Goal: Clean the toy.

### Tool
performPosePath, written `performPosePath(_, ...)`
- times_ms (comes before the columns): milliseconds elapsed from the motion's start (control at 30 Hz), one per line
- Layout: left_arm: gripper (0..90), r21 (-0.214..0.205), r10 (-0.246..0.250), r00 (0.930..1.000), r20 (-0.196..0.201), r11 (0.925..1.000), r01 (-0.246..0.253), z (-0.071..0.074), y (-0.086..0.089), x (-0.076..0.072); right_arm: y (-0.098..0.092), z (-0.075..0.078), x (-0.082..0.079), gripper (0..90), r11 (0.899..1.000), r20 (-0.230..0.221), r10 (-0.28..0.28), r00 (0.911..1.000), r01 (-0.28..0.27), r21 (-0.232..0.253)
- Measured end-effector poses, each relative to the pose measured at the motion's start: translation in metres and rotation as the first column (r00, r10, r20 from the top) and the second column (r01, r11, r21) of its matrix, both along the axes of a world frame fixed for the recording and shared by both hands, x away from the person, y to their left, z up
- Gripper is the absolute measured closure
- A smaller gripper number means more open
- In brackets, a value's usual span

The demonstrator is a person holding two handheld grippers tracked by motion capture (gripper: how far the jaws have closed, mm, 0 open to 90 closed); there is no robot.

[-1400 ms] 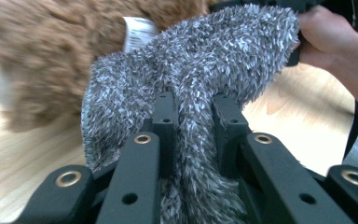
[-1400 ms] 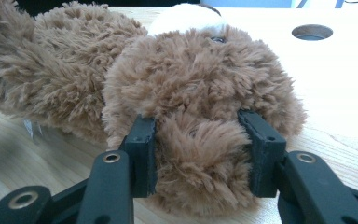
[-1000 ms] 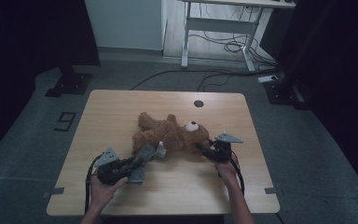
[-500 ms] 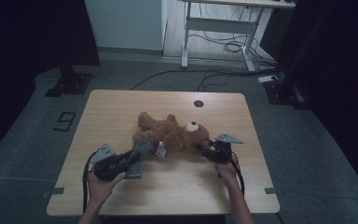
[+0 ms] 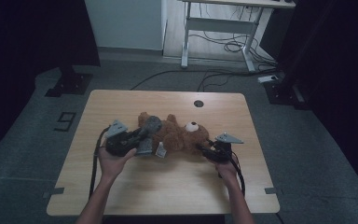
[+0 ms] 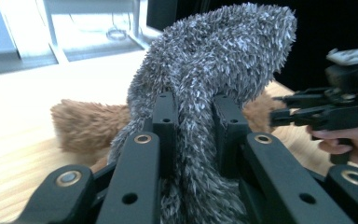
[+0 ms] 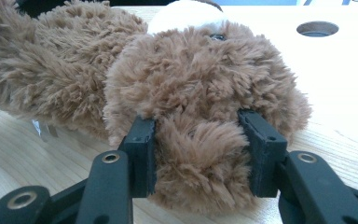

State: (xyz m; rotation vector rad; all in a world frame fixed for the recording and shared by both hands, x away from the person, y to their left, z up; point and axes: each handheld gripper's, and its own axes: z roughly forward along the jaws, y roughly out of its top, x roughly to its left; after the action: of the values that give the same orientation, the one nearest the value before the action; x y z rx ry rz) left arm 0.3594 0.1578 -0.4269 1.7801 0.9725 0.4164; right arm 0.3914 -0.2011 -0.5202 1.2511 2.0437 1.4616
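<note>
The bear (image 5: 175, 135) lies on the table (image 5: 168, 186). The left gripper (image 6: 193, 121) pinches its grey cloth (image 6: 214, 60). The right gripper (image 7: 198, 149) squeezes its ear (image 7: 200, 154). Pull too hard and the cloth may slip out.

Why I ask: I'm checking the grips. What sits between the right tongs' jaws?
In the right gripper view, a brown furry part of the teddy bear, likely an ear, fills the gap; the right tongs clamp it.

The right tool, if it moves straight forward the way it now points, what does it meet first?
The right tool is already shut on an ear of the teddy bear. Straight on, it would likely press into the bear's head at once, before any bare table.
</note>
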Motion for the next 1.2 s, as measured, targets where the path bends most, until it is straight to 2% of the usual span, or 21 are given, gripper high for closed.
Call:
performPosePath(100, 73.7, 0.018, -0.015, 0.9989, -0.044, 0.9997, 0.016, -0.014, -0.018, 0.012, 0.0, 0.0, 0.0, 52.6, 1.0, -0.001, 0.0, 1.0, 0.0, 0.001)
performPosePath(233, 73.7, 0.034, -0.043, 0.996, -0.079, 0.9984, 0.046, -0.028, -0.04, 0.019, 0.0, -0.001, -0.001, 52.7, 1.0, 0.001, 0.002, 1.0, -0.002, 0.0)
performPosePath(333, 73.7, 0.073, -0.058, 0.9954, -0.076, 0.9953, 0.063, -0.035, -0.059, 0.02, 0.0, -0.001, -0.001, 52.8, 1.0, 0.002, 0.003, 1.0, -0.003, 0.004)
performPosePath(400, 73.7, 0.117, -0.039, 0.9968, -0.07, 0.9921, 0.047, -0.041, -0.067, 0.022, 0.0, -0.002, -0.001, 52.9, 1.0, 0.0, 0.004, 1.0, -0.004, 0.003)
performPosePath(433, 73.8, 0.115, -0.033, 0.9972, -0.067, 0.9925, 0.04, -0.043, -0.067, 0.022, 0.0, -0.002, -0.001, 53.1, 1.0, 0.001, 0.003, 1.0, -0.003, 0.003)
performPosePath(567, 74.0, 0.119, -0.005, 0.9991, -0.041, 0.9928, 0.01, -0.048, -0.057, 0.016, 0.0, -0.002, -0.001, 54.0, 1.0, 0.001, 0.004, 1.0, -0.004, 0.0)
performPosePath(633, 74.2, 0.13, 0.027, 0.9994, -0.023, 0.9912, -0.024, -0.049, -0.048, 0.011, -0.001, -0.001, -0.001, 54.0, 1.0, -0.001, 0.004, 1.0, -0.004, 0.0)
performPosePath(733, 74.3, 0.119, 0.057, 0.9982, -0.018, 0.9914, -0.054, -0.052, -0.033, 0.007, -0.002, -0.001, 0.0, 54.0, 1.0, -0.005, 0.01, 0.9999, -0.01, 0.006)
performPosePath(967, 74.3, 0.083, 0.133, 0.9899, -0.051, 0.9883, -0.128, -0.068, 0.015, 0.0, -0.004, -0.003, 0.0, 54.0, 1.0, -0.013, 0.011, 0.9999, -0.011, 0.022)
performPosePath(1067, 74.2, 0.066, 0.149, 0.9862, -0.071, 0.9873, -0.145, -0.072, 0.028, -0.002, -0.003, -0.003, 0.0, 54.1, 1.0, -0.016, 0.009, 0.9998, -0.008, 0.028)
performPosePath(1133, 74.1, 0.06, 0.144, 0.9879, -0.056, 0.9882, -0.141, -0.068, 0.027, -0.005, -0.003, -0.003, 0.0, 54.1, 1.0, -0.016, 0.008, 0.9998, -0.007, 0.03)
performPosePath(1200, 74.1, 0.062, 0.126, 0.9917, -0.025, 0.9903, -0.124, -0.058, 0.019, -0.009, -0.004, -0.003, 0.0, 54.2, 0.999, -0.017, 0.007, 0.9998, -0.006, 0.034)
